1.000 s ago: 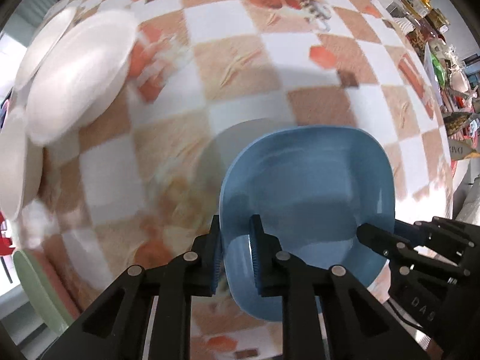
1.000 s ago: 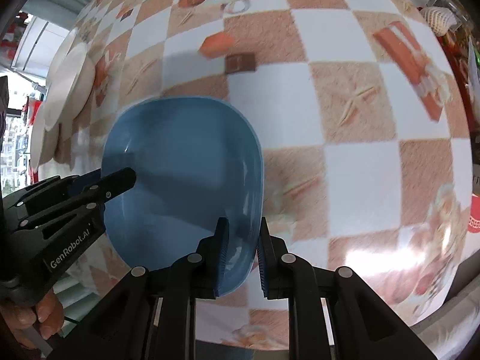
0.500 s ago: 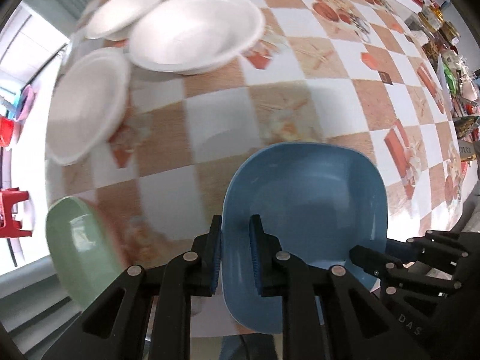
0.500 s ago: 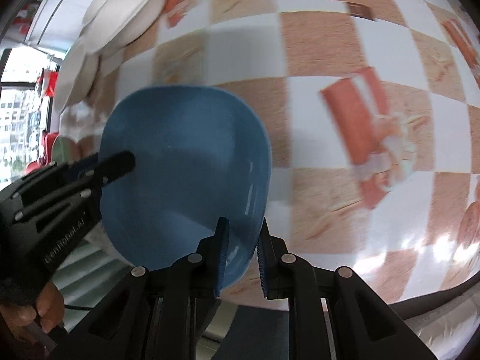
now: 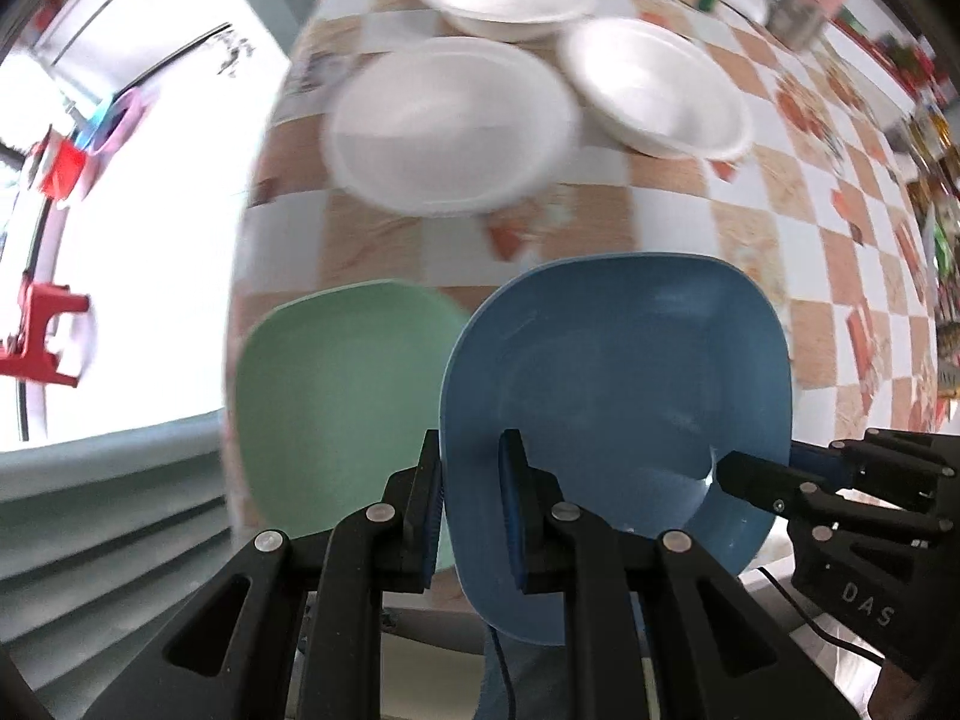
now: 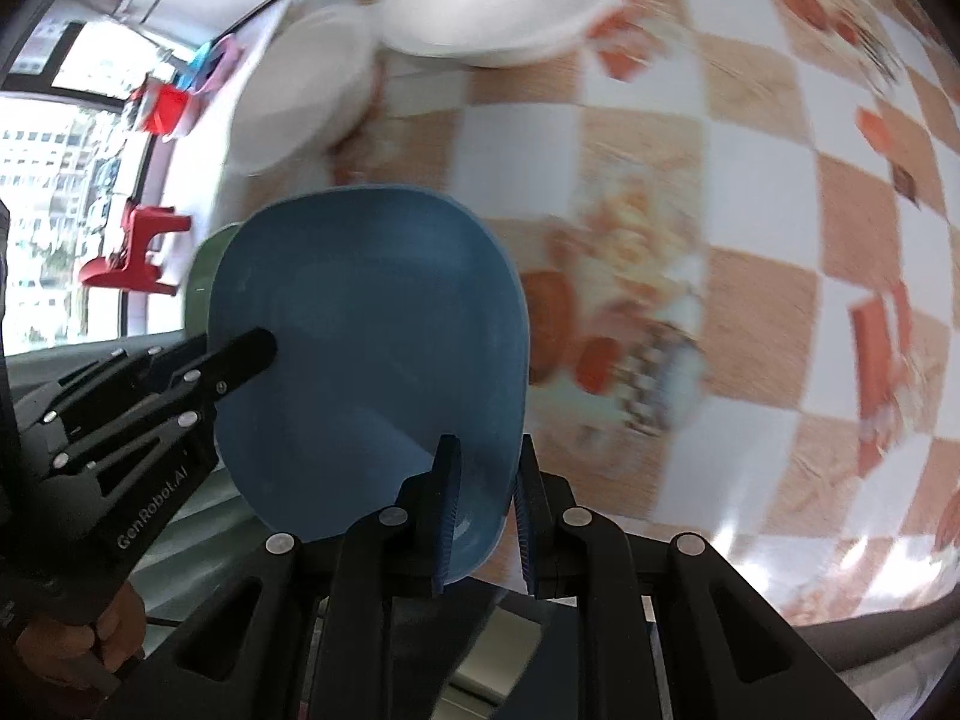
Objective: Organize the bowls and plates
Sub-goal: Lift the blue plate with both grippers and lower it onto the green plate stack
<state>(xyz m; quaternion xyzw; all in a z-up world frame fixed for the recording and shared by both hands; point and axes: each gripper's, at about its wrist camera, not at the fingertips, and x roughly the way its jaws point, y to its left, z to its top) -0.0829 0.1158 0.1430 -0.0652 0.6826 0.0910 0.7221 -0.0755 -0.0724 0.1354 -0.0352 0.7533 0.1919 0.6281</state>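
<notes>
We carry blue plate above counter, two-handed so it stays level. Left gripper clamped on its left rim, right gripper clamped on opposite rim. Green plate sits just beside, near counter edge: likely stacking spot. White bowls grouped beyond.

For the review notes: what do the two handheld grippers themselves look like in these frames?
Both the left gripper and right gripper are matte black linkage frames with silver rivets and ribbed blue pads on the fingers. White lettering reads GenRobot.AI on the left and DAS on the right. A thin black cable trails below.
</notes>
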